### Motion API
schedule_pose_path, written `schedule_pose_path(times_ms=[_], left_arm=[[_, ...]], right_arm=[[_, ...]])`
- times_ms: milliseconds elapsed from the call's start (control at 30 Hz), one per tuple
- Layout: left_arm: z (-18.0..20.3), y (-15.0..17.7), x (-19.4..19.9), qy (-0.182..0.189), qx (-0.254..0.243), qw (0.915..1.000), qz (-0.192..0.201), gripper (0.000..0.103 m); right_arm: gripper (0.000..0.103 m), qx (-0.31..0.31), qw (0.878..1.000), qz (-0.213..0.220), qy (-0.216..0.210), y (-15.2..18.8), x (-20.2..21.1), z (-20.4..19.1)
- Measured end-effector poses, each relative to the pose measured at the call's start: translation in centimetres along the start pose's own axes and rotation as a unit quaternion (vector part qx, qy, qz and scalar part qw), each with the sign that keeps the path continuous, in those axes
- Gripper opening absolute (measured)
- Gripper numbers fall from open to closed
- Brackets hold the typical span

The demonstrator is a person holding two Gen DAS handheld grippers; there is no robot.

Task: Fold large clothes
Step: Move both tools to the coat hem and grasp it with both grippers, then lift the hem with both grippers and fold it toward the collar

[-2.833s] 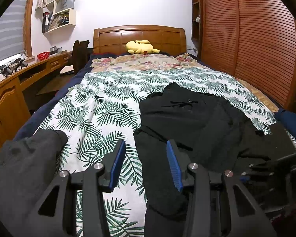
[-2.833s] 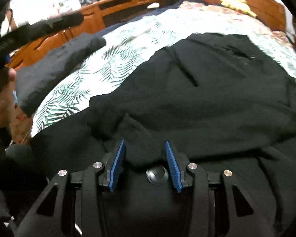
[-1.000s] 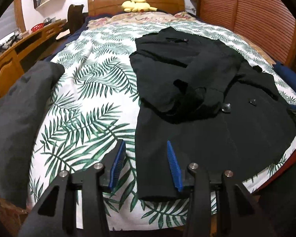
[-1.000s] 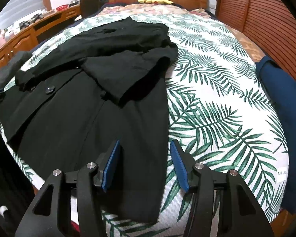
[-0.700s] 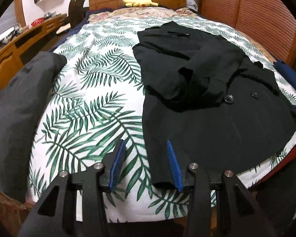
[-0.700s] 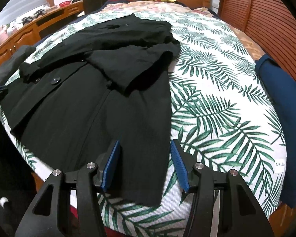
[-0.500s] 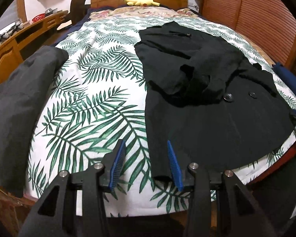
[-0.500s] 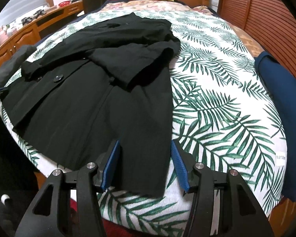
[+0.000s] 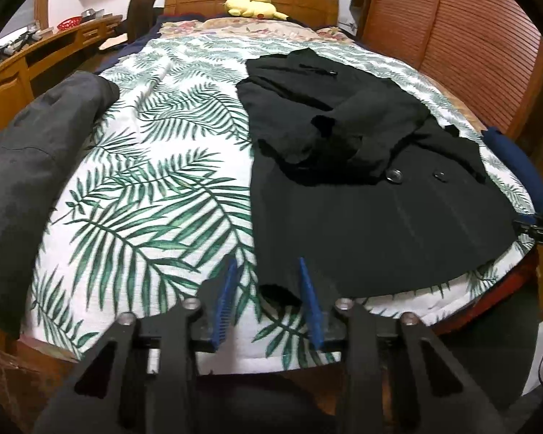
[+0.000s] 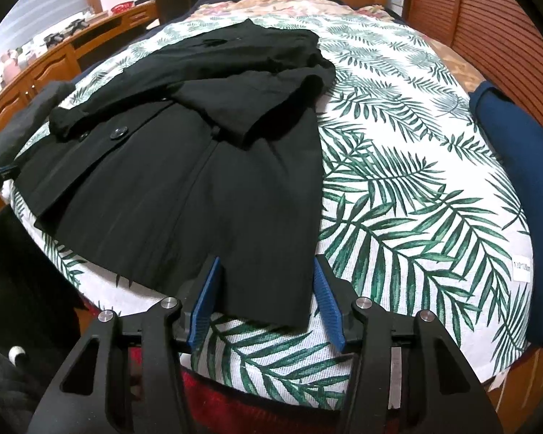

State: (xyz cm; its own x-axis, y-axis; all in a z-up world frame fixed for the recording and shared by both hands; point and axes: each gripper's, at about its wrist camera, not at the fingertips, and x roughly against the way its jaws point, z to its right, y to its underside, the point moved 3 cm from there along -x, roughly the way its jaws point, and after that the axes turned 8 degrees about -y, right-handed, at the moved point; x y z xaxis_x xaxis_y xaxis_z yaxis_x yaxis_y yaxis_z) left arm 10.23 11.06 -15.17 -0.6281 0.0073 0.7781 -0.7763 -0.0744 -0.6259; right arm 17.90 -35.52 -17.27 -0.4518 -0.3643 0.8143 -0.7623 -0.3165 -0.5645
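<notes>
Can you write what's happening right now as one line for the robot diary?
left gripper: closing around black coat hem corner | right gripper: open, straddling other hem corner | coat: flat on bed

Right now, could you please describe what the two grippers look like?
Both the left gripper and the right gripper look alike: black angular frames with triangular cut-outs, silver round bolt heads, and two flat blue ribbed fingers. No cables or markings show.

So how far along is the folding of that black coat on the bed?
Early on. The black coat lies spread on the bed, both sleeves already folded across its chest. The left hand-held gripper has just been closing around one hem corner; the right hand-held gripper straddles the other, open. Folding the body up remains.
</notes>
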Motion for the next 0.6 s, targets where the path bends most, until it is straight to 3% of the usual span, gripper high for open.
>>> schedule_pose_path(times_ms=[33,133,233,600], left_arm=[[0.1,0.0,0.0,0.004,-0.002,1.0000,-0.001,0.017],[0.5,-0.1,0.1,0.000,-0.007,1.0000,-0.002,0.007],[0.8,-0.7,1.1,0.001,-0.008,0.9999,0.012,0.002],[2.2,-5.0,8.6,0.006,-0.022,0.9929,0.117,0.002]], right_arm=[[0.051,0.001,1.000,0.000,-0.001,0.0,-0.1,0.0],[0.024,0.011,1.000,0.011,-0.006,-0.2,-0.1,-0.4],[0.014,0.018,1.000,0.021,-0.013,-0.7,0.1,-0.8],[0.006,-0.011,0.989,0.133,-0.066,-5.2,5.8,-1.6]])
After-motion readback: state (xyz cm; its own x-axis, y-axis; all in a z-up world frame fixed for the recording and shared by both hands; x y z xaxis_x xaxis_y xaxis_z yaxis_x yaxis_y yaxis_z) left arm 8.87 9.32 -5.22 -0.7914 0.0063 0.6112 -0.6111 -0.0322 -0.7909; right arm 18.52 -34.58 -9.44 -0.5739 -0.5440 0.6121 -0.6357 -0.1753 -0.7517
